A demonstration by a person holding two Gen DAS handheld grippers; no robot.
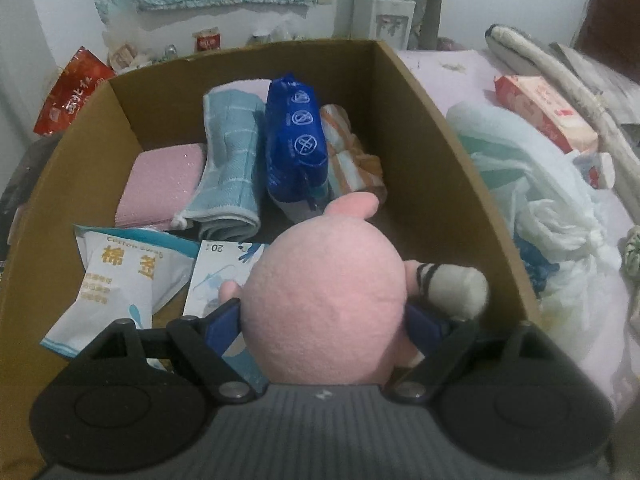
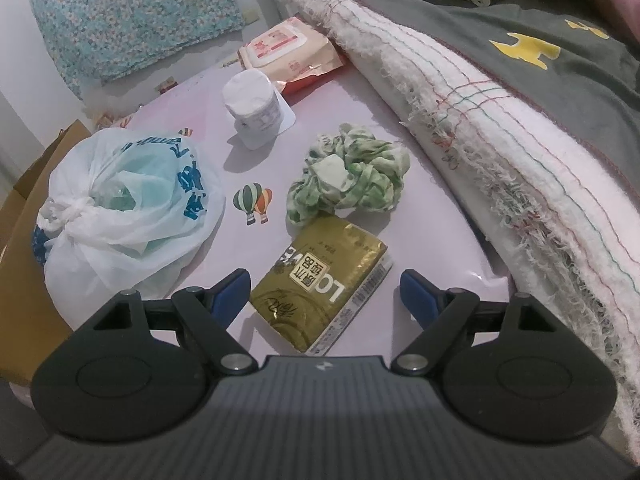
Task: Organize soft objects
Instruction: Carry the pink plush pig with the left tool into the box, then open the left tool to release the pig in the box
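Left gripper (image 1: 324, 316) wide around pink plush toy (image 1: 324, 296), right gripper (image 2: 324, 292) open, empty

White wall (image 1: 60, 8), teal floral cloth (image 2: 132, 12) hanging, water dispenser (image 1: 386, 12).

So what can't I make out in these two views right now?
- Left wrist: the plush hides its own front, the box floor beneath, and whether the fingers press it.
- Right wrist: the gold pack has its near corner behind the gripper body.
- The bag contents: veiled.

Pink plush toy (image 1: 324, 304) hides jaws' contact; box (image 1: 440, 152) floor partly hidden.
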